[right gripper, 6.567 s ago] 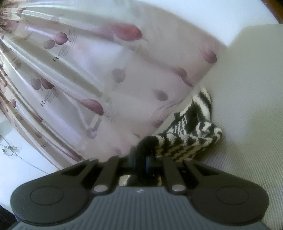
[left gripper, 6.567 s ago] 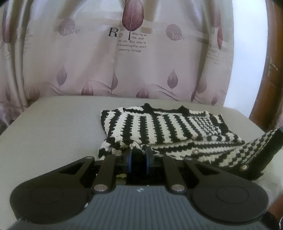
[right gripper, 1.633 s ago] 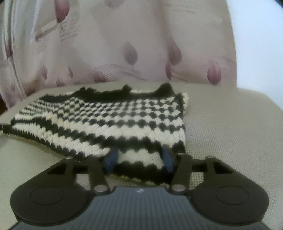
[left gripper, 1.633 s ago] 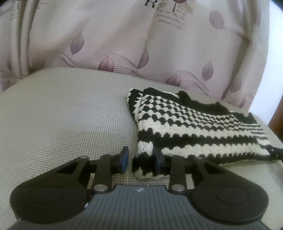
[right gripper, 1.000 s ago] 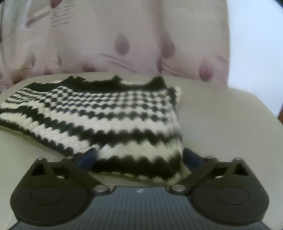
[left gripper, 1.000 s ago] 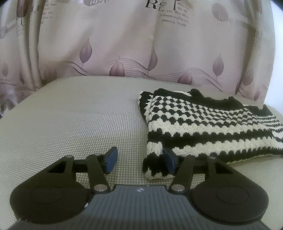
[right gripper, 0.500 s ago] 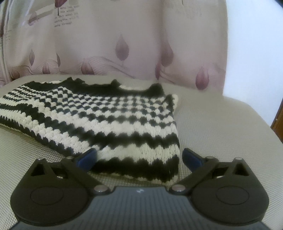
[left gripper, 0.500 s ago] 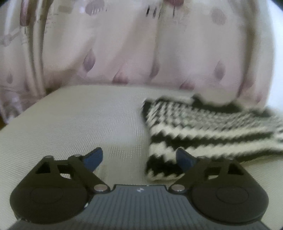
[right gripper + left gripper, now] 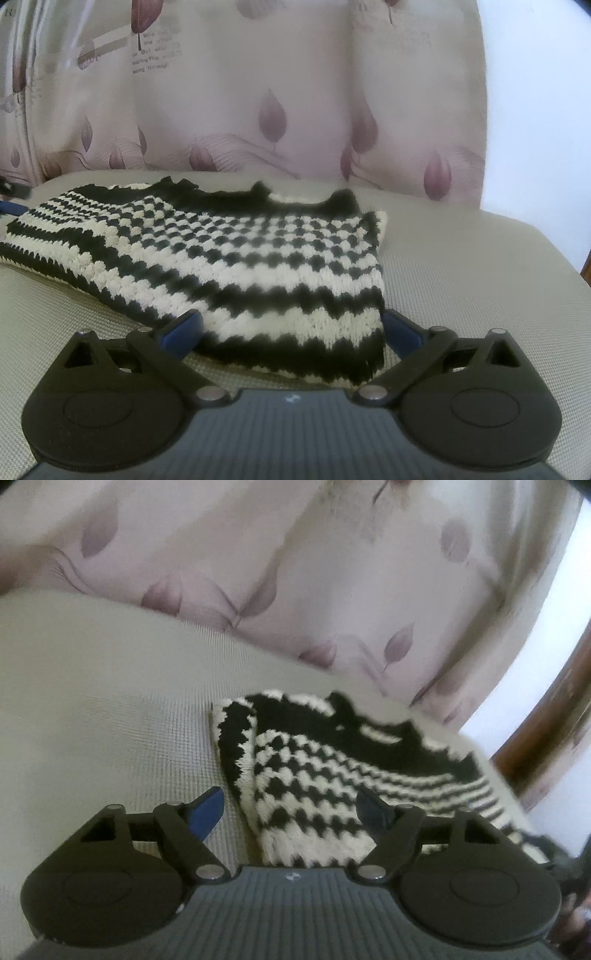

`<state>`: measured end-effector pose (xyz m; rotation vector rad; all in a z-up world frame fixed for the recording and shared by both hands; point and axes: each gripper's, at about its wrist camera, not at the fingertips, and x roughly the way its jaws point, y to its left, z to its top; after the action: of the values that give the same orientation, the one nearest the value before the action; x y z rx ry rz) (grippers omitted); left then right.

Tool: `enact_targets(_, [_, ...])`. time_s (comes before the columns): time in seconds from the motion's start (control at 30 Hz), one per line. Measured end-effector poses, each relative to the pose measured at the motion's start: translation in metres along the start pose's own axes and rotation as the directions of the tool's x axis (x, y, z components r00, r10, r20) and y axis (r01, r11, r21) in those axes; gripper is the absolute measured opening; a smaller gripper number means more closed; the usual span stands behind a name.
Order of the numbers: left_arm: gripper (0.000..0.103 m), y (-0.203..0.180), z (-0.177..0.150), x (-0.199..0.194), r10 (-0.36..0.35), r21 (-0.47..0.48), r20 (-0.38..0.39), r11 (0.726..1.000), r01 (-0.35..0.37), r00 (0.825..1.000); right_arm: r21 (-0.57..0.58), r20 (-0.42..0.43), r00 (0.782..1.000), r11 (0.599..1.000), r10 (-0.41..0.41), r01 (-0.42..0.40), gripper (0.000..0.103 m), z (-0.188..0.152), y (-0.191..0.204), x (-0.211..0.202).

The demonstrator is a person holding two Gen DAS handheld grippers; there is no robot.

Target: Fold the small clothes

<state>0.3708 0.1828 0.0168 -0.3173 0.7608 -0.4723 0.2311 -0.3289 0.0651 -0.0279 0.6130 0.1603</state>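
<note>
The black-and-white knitted garment (image 9: 229,266) lies folded into a thick band on the grey-beige textured surface (image 9: 480,280), filling the middle of the right wrist view and the centre-right of the left wrist view (image 9: 332,775), with the leaf-printed curtain (image 9: 280,110) hanging behind it. The right tool (image 9: 291,328) is spread wide, its blue-tipped fingers (image 9: 184,328) standing at either side of the near right corner of the garment without pinching it; the knit sits between them and appears to rest on the surface under its own weight. The left tool (image 9: 291,808) is likewise wide, one finger over bare surface at lower left of its frame and the other over the knit, so it brackets the garment's left end and grips nothing. That view is tilted and blurred, so whether either finger touches the fabric cannot be told. The step in hand looks like the pause after a fold has been laid down: both tools are free and hover at the near edge. Judging by the long, narrow shape, the next move would call for picking up one end of the band, closing on all layers at once so the thick knit does not slip, and carrying it across to the other end, or else for pressing the stack flat.
</note>
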Motion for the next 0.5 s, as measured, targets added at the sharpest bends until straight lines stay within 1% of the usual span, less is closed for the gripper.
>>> enact_targets(0.03, [0.081, 0.003, 0.002, 0.011, -0.015, -0.009, -0.034, 1.000, 0.015, 0.999, 0.002, 0.005, 1.000, 1.000, 0.001, -0.001, 0.103, 0.000, -0.001, -0.001])
enact_targets(0.07, [0.083, 0.006, 0.002, 0.018, -0.029, -0.017, -0.051, 0.999, 0.028, 0.998, 0.003, 0.011, 1.000, 1.000, 0.003, -0.003, 0.103, 0.000, -0.001, -0.002])
enact_targets(0.13, [0.084, 0.007, 0.004, 0.027, -0.053, -0.010, -0.036, 0.999, 0.053, 0.998, 0.006, 0.018, 1.000, 1.000, 0.006, -0.006, 0.103, 0.000, -0.001, -0.003])
enact_targets(0.17, [0.081, 0.009, 0.006, 0.031, -0.058, -0.014, -0.031, 0.998, 0.057, 0.998, 0.007, 0.021, 1.000, 1.000, 0.008, -0.008, 0.103, 0.000, -0.002, -0.003])
enact_targets(0.2, [0.071, 0.008, 0.006, 0.034, -0.047, -0.013, -0.021, 0.999, 0.047, 0.999, 0.006, 0.024, 1.000, 1.000, 0.013, -0.013, 0.103, 0.000, -0.002, -0.004])
enact_targets(0.23, [0.035, 0.008, 0.006, 0.038, -0.021, -0.005, -0.024, 1.000, 0.021, 0.999, 0.006, 0.030, 0.999, 1.000, 0.020, -0.020, 0.103, 0.000, -0.002, -0.004])
enact_targets(0.27, [0.029, 0.010, 0.005, 0.042, -0.046, -0.026, -0.032, 0.999, 0.045, 0.998, 0.006, 0.035, 0.999, 1.000, 0.025, -0.025, 0.103, 0.000, -0.002, -0.005])
enact_targets(0.3, [0.028, 0.010, 0.003, 0.042, -0.054, -0.048, -0.019, 0.997, 0.053, 0.998, 0.008, 0.041, 0.999, 1.000, 0.027, -0.028, 0.103, -0.001, -0.002, -0.006])
enact_targets(0.37, [0.024, 0.002, 0.002, 0.040, -0.019, -0.031, 0.007, 0.999, 0.019, 1.000, 0.016, 0.052, 0.998, 0.999, 0.030, -0.030, 0.103, -0.001, -0.003, -0.008])
enact_targets(0.5, [0.021, -0.023, 0.009, 0.031, 0.047, -0.074, 0.036, 0.996, -0.045, 0.998, 0.029, 0.066, 0.997, 0.999, 0.040, -0.042, 0.103, -0.001, -0.006, -0.010])
